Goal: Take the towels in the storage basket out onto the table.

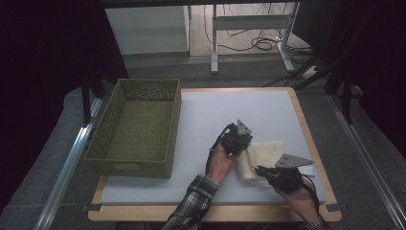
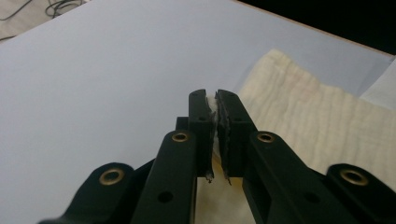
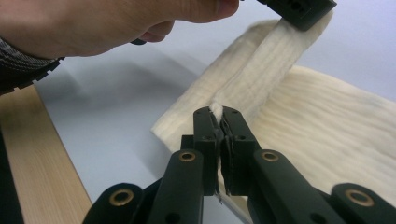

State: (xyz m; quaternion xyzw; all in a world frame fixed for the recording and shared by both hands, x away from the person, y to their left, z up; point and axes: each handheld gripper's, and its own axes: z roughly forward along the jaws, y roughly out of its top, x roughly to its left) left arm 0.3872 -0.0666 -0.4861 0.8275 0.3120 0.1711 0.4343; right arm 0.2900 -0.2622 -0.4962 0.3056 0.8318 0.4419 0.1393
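Note:
A cream ribbed cloth (image 1: 264, 154) lies on the pale blue mat (image 1: 215, 120) at the right, its left edge lifted and folded over. My left gripper (image 1: 245, 142) pinches the far end of that raised edge; in the left gripper view its jaws are shut on the cloth (image 2: 299, 116) at the left gripper (image 2: 215, 100). My right gripper (image 1: 258, 169) holds the near end of the same edge. In the right gripper view the right gripper (image 3: 216, 114) is shut on the cloth (image 3: 327, 140), and the left gripper (image 3: 299, 14) shows farther off, gripping the edge too.
A green woven basket (image 1: 136, 127) stands on the table's left side, open at the top. The wooden table border (image 1: 306, 129) frames the mat. A white sheet (image 1: 306, 170) lies beside the cloth at the right. Metal rails run along both sides of the table.

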